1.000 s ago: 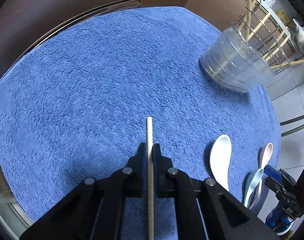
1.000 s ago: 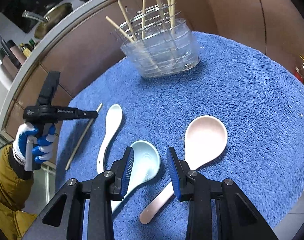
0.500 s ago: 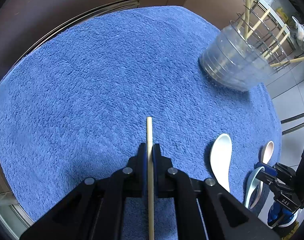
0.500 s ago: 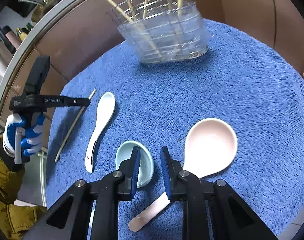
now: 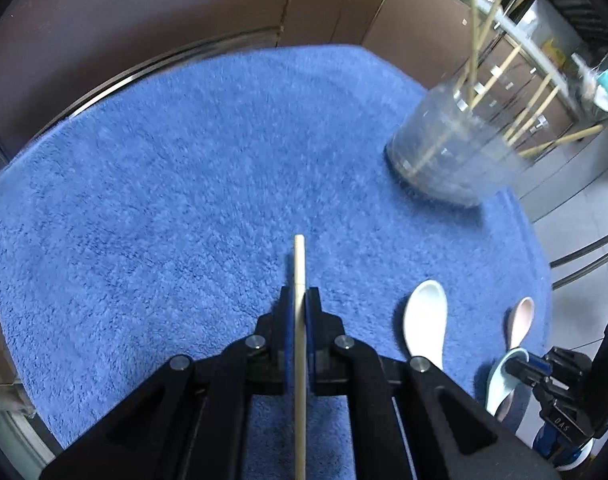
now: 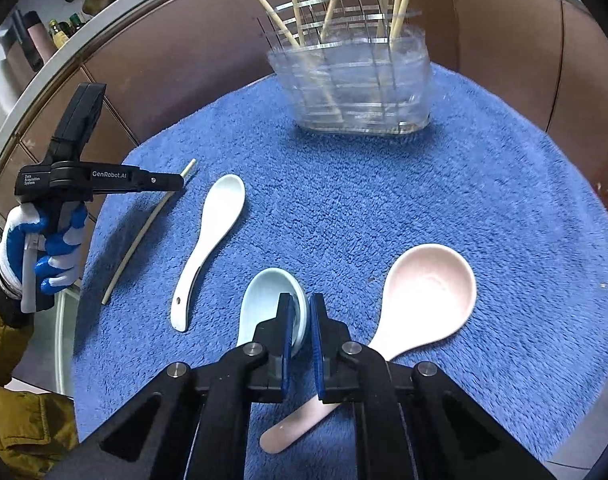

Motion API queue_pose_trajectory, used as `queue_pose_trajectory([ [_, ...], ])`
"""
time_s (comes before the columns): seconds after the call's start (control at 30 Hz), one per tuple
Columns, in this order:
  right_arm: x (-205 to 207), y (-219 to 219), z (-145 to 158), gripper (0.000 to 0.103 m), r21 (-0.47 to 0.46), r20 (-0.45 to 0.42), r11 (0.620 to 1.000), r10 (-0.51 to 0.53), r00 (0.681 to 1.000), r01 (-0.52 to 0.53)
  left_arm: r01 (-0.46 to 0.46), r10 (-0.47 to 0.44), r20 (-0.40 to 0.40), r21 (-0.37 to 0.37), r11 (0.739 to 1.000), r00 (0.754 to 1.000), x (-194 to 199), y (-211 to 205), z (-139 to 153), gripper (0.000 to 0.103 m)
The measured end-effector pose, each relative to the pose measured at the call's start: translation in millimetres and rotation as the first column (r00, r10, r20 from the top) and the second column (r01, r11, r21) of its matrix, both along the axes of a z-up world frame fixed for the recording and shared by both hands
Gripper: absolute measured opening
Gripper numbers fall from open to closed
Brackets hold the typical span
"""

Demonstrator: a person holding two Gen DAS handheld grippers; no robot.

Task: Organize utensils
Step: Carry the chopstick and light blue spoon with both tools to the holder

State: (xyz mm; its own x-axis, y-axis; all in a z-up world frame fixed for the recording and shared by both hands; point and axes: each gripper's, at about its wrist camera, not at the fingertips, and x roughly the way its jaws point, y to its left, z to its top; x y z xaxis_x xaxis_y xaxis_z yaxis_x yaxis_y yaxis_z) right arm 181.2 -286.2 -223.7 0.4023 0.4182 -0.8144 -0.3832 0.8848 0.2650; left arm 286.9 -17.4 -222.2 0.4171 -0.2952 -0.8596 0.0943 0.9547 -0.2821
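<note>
left gripper: the black two-finger left gripper [image 6: 176, 182], carried in a hand in a blue and white glove [image 6: 40, 248], is pinched tight on the thin pale wooden chopstick [image 5: 300, 320].
chopstick: it runs straight out between the pads, tip hanging over the blue fluffy towel [image 5: 184, 200]; it looks light and stiff, a smooth round stick that could swivel in a grip this far from its middle.
white spoon: the white ceramic soup spoon [image 6: 212, 240] lies flat on the towel just beside the chopstick, bowl toward the holder; hard, glazed, likely slippery and chippable, best taken by the handle.
light-blue spoon: the pale blue ceramic soup spoon [image 6: 264, 304] lies near the front edge of the towel, right under the right gripper.
right gripper: the black right gripper with blue pads [image 6: 300, 324] has its jaws drawn nearly together over the rim of the blue spoon's bowl; the rim does look nipped between them.
grip risk: a glazed curved rim is a slick hold, I'd say; the spoon is heavy for its size and may tip.
pink spoon: the pale pink ceramic spoon [image 6: 419, 296] lies just right of the blue one, its handle passing below the gripper.
holder: the clear plastic utensil holder [image 6: 355, 84] stands at the far side of the towel, several chopsticks upright in it, well apart from the spoons.
</note>
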Motion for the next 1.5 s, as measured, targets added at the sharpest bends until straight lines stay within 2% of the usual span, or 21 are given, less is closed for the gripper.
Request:
queue_pose_trajectory([
  [0.13, -14, 4, 15, 0.008, -0.02, 0.053, 1.0, -0.012, 0.999, 0.013, -0.004, 0.007, 0.098, -0.026, 1.0, 0.995, -16, 3, 23, 0.004],
  [0.33, -31, 10, 36, 0.008, -0.049, 0.118, 0.998, -0.025, 0.993, 0.031, 0.011, -0.007, 0.203, -0.018, 1.0, 0.979, -40, 2, 51, 0.004],
  [0.83, -78, 18, 80, 0.008, -0.065, 0.253, 0.991, -0.098, 0.963, 0.117, 0.017, 0.011, 0.382, -0.069, 0.997, 0.924, -107, 15, 105, 0.005],
  [1.07, -97, 21, 104, 0.008, -0.092, 0.326, 0.982, -0.128, 0.937, 0.166, 0.019, 0.008, 0.429, -0.059, 0.998, 0.903, -127, 16, 117, 0.005],
  [1.2, -99, 20, 116, 0.008, -0.107, 0.382, 0.97, -0.162, 0.91, 0.218, 0.017, 0.01, 0.447, -0.057, 0.998, 0.895, -132, 15, 119, 0.004],
  [1.33, -95, 17, 128, 0.008, -0.109, 0.429, 0.959, -0.191, 0.883, 0.26, 0.019, 0.008, 0.447, -0.056, 0.998, 0.895, -129, 13, 116, 0.005],
  [1.5, -81, 21, 137, 0.008, -0.127, 0.465, 0.954, -0.185, 0.866, 0.272, 0.028, -0.004, 0.444, -0.047, 0.999, 0.896, -118, 5, 118, 0.005],
])
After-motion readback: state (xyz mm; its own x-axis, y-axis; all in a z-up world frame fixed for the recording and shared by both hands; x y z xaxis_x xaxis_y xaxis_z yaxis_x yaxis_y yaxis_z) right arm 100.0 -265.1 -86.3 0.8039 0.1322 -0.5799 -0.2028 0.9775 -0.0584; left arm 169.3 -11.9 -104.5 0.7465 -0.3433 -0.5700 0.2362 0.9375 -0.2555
